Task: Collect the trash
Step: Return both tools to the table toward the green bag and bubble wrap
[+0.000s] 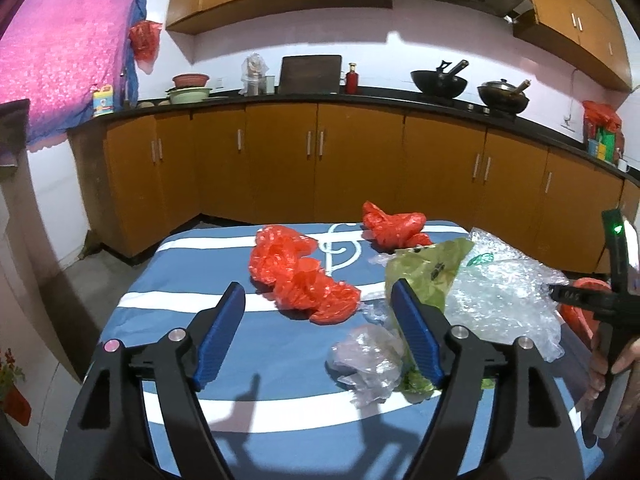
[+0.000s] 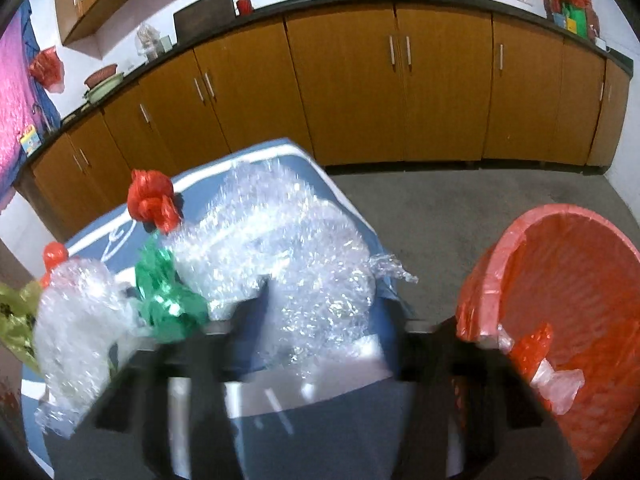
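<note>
Closest up in the left wrist view is the left gripper [image 1: 318, 304], blue pads spread wide with nothing between them, hovering over the blue-and-white striped table [image 1: 168, 320]. Going left to right on that table: a crumpled red bag [image 1: 296, 276], a clear plastic wad [image 1: 366, 356] just beside the right pad, a second red bag [image 1: 392, 226] at the far edge, a yellow-green bag [image 1: 432, 268], then a big heap of bubble wrap [image 1: 504, 296]. No writing on any of it that I can read; the little yellow carton [image 1: 103, 101] on the counter has a label, but it's too small.

The right wrist view is motion-blurred. The right gripper [image 2: 328, 320] seems to have bubble wrap [image 2: 288, 240] bunched between its fingers, but I can't tell if it's actually clamped. Only this view properly shows the red-lined trash bin [image 2: 560, 280] on the floor right of the table, plus a dark green bag [image 2: 164, 296].
</note>
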{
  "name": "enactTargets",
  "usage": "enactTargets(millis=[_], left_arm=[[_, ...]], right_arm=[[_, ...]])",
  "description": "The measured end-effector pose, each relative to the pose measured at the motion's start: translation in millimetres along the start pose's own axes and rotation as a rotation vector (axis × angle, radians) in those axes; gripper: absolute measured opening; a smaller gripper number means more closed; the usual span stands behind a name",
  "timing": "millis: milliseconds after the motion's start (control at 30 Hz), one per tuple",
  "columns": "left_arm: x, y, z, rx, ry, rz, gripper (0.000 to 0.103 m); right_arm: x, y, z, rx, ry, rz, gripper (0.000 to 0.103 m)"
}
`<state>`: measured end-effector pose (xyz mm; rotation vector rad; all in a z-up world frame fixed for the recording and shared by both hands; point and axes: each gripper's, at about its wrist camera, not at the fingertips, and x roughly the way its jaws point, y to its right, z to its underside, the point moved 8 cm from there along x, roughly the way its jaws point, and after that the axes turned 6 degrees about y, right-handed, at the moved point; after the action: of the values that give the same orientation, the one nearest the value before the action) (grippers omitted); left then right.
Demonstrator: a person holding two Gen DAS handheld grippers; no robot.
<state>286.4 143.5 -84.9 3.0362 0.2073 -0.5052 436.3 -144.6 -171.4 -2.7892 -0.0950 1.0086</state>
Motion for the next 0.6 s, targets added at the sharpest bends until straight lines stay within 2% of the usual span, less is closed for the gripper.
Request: enactTargets(millis=[33, 133, 300, 533, 600], left_arm=[[1, 3, 0, 0.005, 0.001, 0.008, 0.078], [4, 12, 2, 0.018, -0.005, 0.028, 0.08], [-4, 19, 5, 0.009, 0.008, 0.059, 0.081], [9, 30, 4, 0.04, -0.03, 0.066, 0.08], [14, 34, 5, 0.055, -0.037, 0.073, 0.075]], right_arm=[[-1, 0, 2, 0.002, 0.001, -0.006, 0.014], [-9, 0, 3, 0.005, 0.019, -0.009, 0.009], [-20, 0, 8, -0.02, 0.032, 0.001, 0.008], [-31, 2, 12, -0.01, 0.031, -0.014, 0.007], [-34, 2, 13, -0.009, 0.028, -0.015, 0.007]])
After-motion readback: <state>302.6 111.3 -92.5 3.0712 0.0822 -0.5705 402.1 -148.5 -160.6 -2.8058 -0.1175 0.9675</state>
